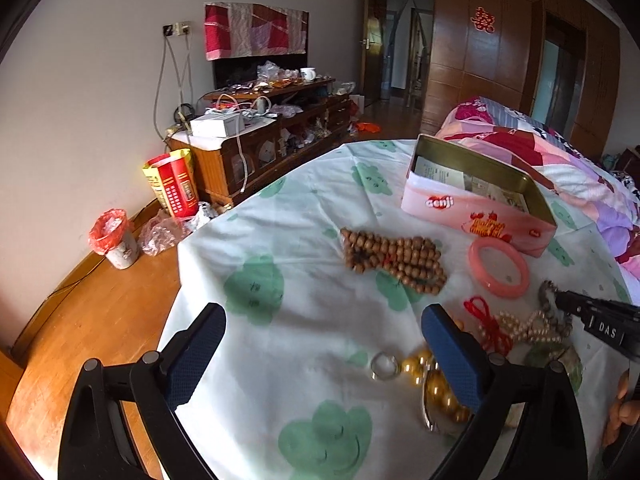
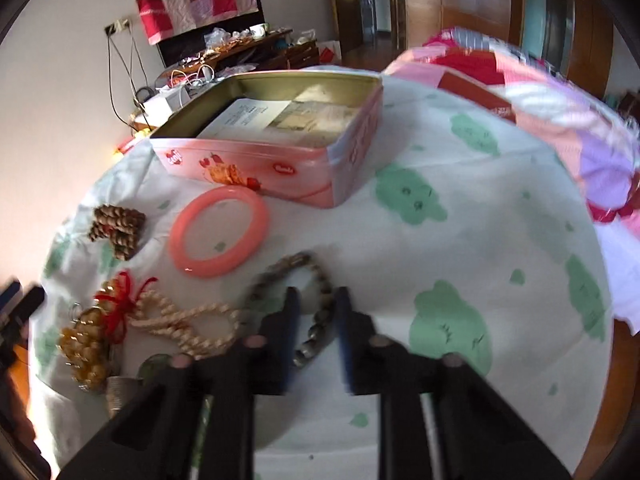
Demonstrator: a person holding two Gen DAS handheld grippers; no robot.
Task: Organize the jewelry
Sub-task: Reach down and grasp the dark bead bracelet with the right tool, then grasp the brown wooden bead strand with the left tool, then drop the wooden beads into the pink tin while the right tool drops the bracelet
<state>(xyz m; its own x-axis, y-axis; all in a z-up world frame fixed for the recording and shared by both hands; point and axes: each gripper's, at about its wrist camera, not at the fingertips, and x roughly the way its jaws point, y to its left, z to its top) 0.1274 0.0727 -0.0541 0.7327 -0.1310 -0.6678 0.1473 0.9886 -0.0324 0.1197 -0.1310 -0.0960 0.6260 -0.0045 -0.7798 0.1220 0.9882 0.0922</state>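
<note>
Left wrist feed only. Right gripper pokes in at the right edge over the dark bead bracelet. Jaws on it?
Observer: Yes. The right wrist view shows the right gripper with its jaws closed on one strand of the dark bead bracelet. The rest of the loop lies on the cloth.
Operator: Loop snagged on the pink bangle?
Observer: No. Cloth shows between the pink bangle and the loop.
</note>
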